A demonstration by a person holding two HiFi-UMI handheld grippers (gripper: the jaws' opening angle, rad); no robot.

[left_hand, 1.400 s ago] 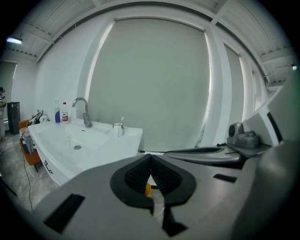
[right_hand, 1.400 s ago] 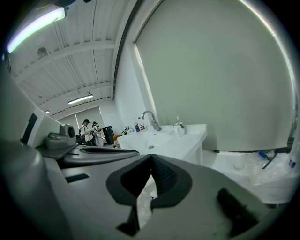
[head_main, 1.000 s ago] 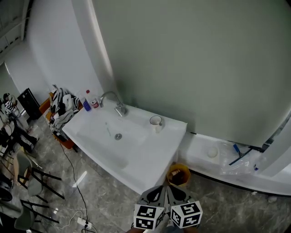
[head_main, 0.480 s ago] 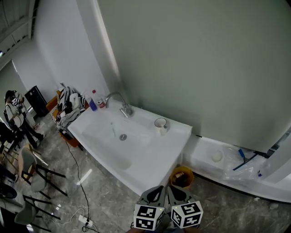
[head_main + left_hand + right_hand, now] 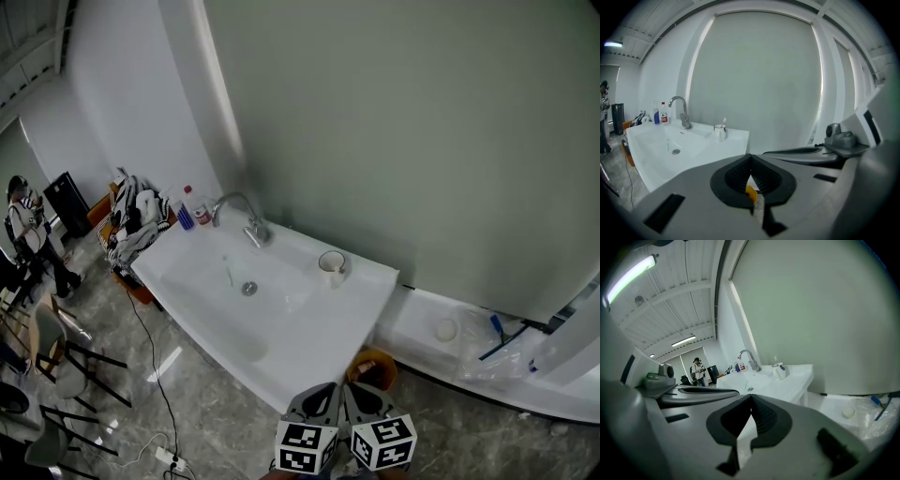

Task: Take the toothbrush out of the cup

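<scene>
Head view: your left gripper point(image 5: 328, 389) & right gripper point(image 5: 354, 388) sit side by side, both w/ jaws closed on nothing. The cup point(image 5: 330, 265) stands well ahead of them on the white counter point(image 5: 309, 328), w/ the toothbrush point(image 5: 724, 121) standing inside it.

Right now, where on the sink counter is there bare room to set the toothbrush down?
Bare counter in front of the cup, out to the near right corner. Crowded at the back left: bottles left of the faucet.
</scene>
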